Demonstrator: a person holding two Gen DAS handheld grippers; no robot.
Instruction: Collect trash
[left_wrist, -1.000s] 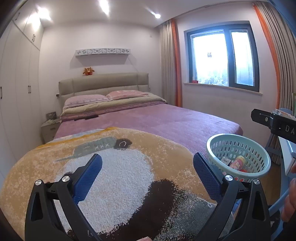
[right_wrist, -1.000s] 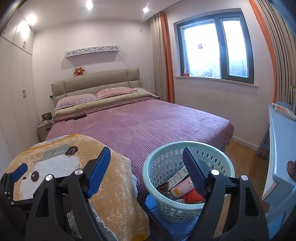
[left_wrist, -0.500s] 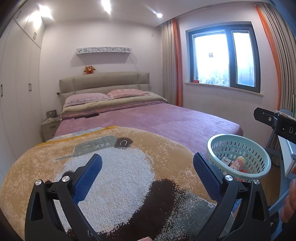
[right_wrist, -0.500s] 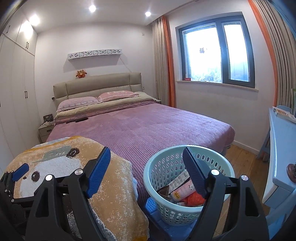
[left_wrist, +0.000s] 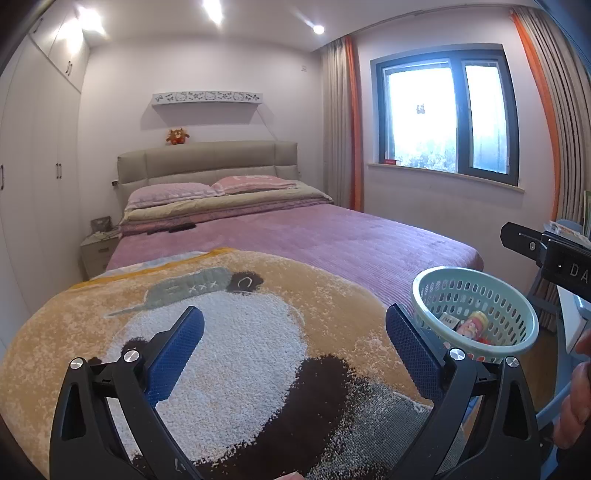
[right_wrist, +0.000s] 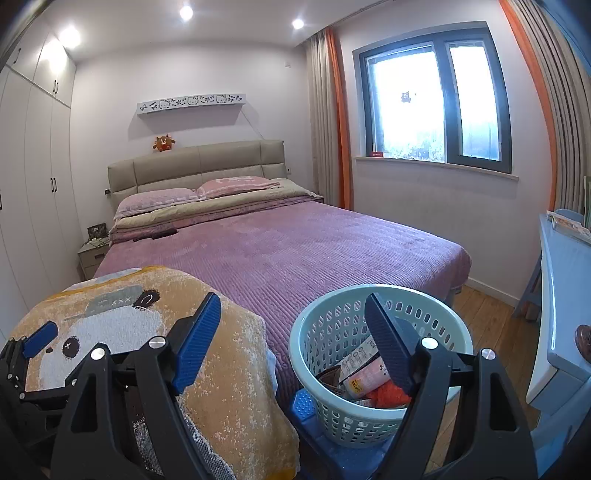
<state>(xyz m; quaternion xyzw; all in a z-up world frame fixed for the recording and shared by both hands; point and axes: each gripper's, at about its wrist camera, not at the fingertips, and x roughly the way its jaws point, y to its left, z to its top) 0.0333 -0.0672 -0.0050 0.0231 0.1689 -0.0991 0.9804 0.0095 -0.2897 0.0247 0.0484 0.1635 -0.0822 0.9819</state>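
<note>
- Both grippers are empty with jaws spread wide: the left gripper (left_wrist: 293, 345) hangs over the panda blanket (left_wrist: 229, 332), left of the basket, and the right gripper (right_wrist: 293, 338) hangs just above the basket's near-left rim.
- Landmark is the pale green basket (right_wrist: 334, 328), which sits on a blue stool (right_wrist: 306, 404) at the foot of the bed (right_wrist: 280, 251). It already holds trash (right_wrist: 364, 376): wrappers, a pink tube, something orange.
- No loose trash shows on the bed or on the blanket left of the basket, so by my judgement the step in hand is either searching further or finishing.
- To do it well, sweep the cameras slowly over the wooden floor (right_wrist: 491, 314) right of the basket and the desk (right_wrist: 565, 280) further right, places only partly seen.
- Keep the jaws apart while searching, so a pick-up can start at once.
- Avoid bumping the basket rim with the right gripper; it looks light and could tip off the stool.
- Dark items (right_wrist: 162, 233) lie far beyond the basket near the pillows; too small to tell what they are.
</note>
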